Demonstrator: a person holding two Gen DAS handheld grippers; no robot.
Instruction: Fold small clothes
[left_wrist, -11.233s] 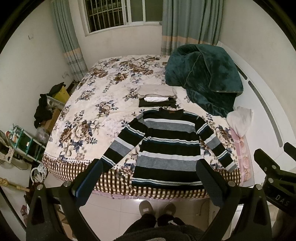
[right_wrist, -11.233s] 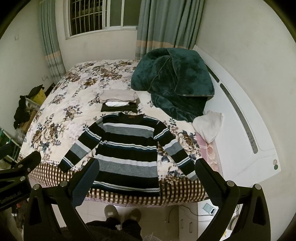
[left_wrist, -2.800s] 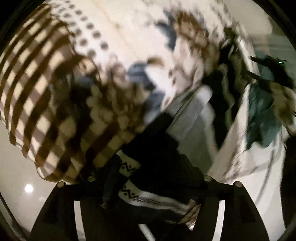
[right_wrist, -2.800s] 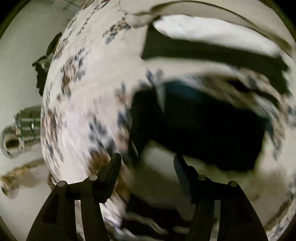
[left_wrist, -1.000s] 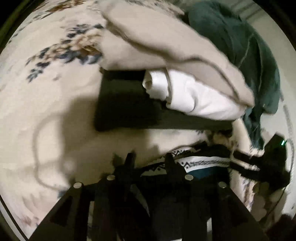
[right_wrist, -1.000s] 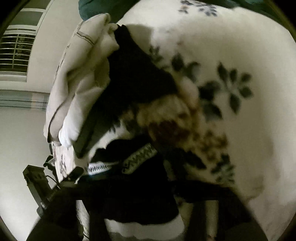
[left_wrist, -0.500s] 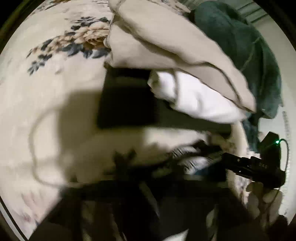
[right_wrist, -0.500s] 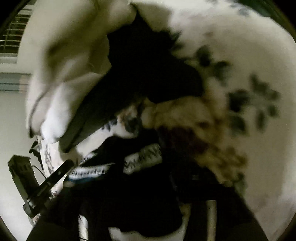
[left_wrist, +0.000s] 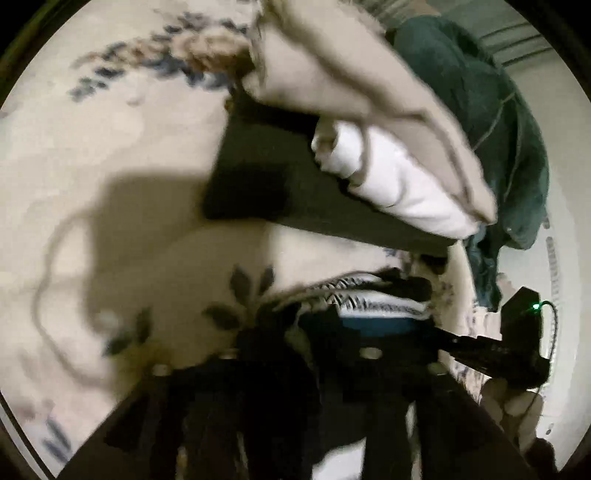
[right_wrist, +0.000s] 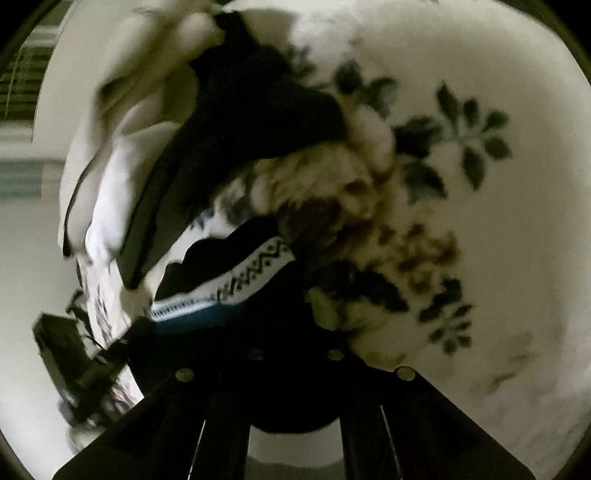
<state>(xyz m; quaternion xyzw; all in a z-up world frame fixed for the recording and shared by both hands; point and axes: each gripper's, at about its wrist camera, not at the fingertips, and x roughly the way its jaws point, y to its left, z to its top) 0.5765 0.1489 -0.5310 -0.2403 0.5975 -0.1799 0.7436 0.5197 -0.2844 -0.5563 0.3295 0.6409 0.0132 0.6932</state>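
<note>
**A:** So where was the sweater (left_wrist: 373, 302)? Both views were dark and smeary.

**B:** On the floral bedspread (left_wrist: 122, 158), bunched up right in front of both grippers, just short of the stack (left_wrist: 369, 147) of folded clothes (beige on top, white in the middle, dark at the bottom). You could see the zigzag trim and a teal stripe.

**A:** And the left gripper (left_wrist: 295, 332)?

**B:** Its jaws had just been closing, with dark knit between them. Probably pinching it, but honestly I couldn't tell through the blur.

**A:** Right gripper (right_wrist: 291, 354)?

**B:** Also just closed down, fingers nearly together, dark sweater fabric bunched between them. Looked like a proper grip. It also showed at the right edge of the left view, with a hand (left_wrist: 513, 410) under it.

**A:** Anything else?

**B:** Green blanket (left_wrist: 480, 110) behind the stack.
</note>
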